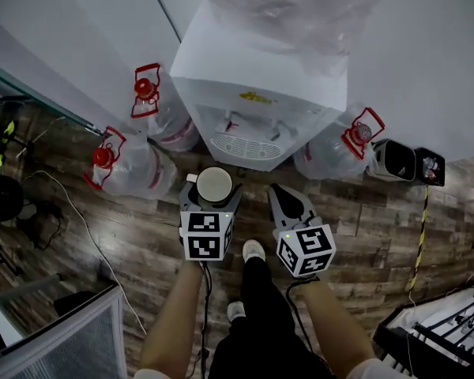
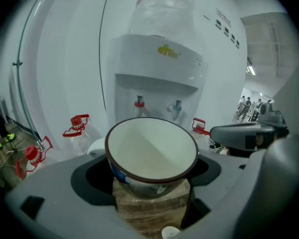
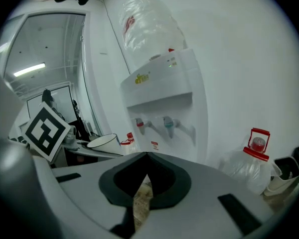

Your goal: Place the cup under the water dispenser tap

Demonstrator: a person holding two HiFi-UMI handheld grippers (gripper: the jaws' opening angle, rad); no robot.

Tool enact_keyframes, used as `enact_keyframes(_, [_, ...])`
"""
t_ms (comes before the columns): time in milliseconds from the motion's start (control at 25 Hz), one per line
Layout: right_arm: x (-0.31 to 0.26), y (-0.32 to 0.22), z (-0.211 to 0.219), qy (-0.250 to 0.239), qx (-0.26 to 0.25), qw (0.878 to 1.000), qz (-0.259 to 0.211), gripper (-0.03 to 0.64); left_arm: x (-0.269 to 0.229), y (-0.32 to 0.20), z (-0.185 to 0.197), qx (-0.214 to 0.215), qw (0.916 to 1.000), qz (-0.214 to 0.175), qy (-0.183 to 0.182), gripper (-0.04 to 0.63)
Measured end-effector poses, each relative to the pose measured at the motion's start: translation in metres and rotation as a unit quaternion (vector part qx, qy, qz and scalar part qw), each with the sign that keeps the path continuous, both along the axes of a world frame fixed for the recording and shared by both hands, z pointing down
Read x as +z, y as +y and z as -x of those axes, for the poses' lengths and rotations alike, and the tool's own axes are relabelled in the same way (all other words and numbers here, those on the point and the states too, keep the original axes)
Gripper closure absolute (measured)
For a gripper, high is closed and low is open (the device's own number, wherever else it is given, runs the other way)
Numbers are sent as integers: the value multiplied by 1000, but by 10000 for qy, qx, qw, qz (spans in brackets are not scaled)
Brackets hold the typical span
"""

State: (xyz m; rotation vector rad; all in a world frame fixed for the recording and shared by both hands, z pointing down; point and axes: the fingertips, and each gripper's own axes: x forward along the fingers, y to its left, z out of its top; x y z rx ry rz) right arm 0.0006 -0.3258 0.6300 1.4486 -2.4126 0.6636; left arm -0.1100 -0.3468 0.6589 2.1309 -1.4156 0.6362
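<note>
A white cup (image 1: pixel 214 183) with a dark red rim sits upright between the jaws of my left gripper (image 1: pixel 211 189), which is shut on it. In the left gripper view the cup (image 2: pixel 151 156) fills the middle, its inside bare. Ahead stands the white water dispenser (image 1: pixel 253 85) with a red tap (image 2: pixel 139 104) and a blue tap (image 2: pixel 176 107) above a drip grille (image 1: pixel 243 146). The cup is short of the taps, in front of the dispenser. My right gripper (image 1: pixel 288 198) is shut with nothing in it, beside the left one; it sees the cup (image 3: pixel 102 143) at left.
Clear water jugs with red handles lie on the wood floor left (image 1: pixel 134 164) and right (image 1: pixel 340 150) of the dispenser. A dark box (image 1: pixel 409 163) sits at the right wall. A cable (image 1: pixel 71 212) runs across the floor at left. My feet (image 1: pixel 253 251) stand just behind the grippers.
</note>
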Motion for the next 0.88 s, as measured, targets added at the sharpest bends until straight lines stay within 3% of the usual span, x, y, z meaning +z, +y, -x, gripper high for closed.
enact_keyframes(280, [56, -23, 3, 57, -64, 10000, 30, 597, 59, -41, -11, -172, 9998, -40, 42, 155])
enact_keyframes(640, [97, -44, 10, 35, -94, 9999, 24, 597, 100, -82, -15, -357, 9993, -112, -4, 155])
enact_keyframes(880, [108, -50, 12, -1, -122, 9999, 71, 597, 121, -105, -13, -817, 9967, 34, 15, 155])
